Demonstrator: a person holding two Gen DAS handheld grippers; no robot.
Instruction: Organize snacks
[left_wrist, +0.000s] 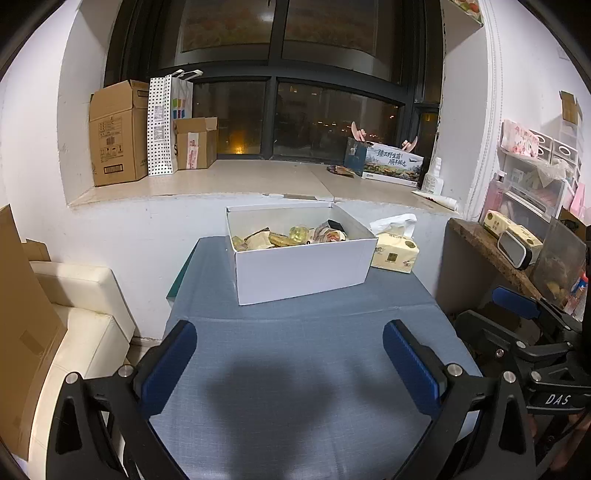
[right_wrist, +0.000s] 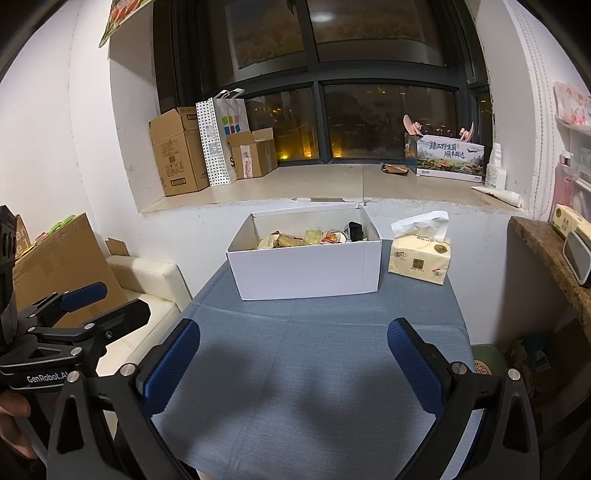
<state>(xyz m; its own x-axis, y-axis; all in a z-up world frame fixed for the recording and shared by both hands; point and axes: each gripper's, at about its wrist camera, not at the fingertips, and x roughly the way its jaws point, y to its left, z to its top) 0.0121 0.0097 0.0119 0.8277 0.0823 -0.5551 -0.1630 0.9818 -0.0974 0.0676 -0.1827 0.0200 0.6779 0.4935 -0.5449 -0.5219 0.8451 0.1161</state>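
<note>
A pack of tissues (right_wrist: 420, 256) set on the blue-covered counter (right_wrist: 314, 354), brown boxes (left_wrist: 118, 133) and a dotted paper bag (left_wrist: 160, 125) lined up on the window ledge (left_wrist: 258, 177), a white seat (left_wrist: 85, 295) placed beside the counter

snacks (right_wrist: 306, 238) in box (right_wrist: 306, 273), tissues (right_wrist: 421, 258) right

Left gripper (left_wrist: 290, 360) and right gripper (right_wrist: 293, 360): black frames, ribbed blue pads, silver screws; "GenRobot.AI" and "DAS" lettering.
</note>
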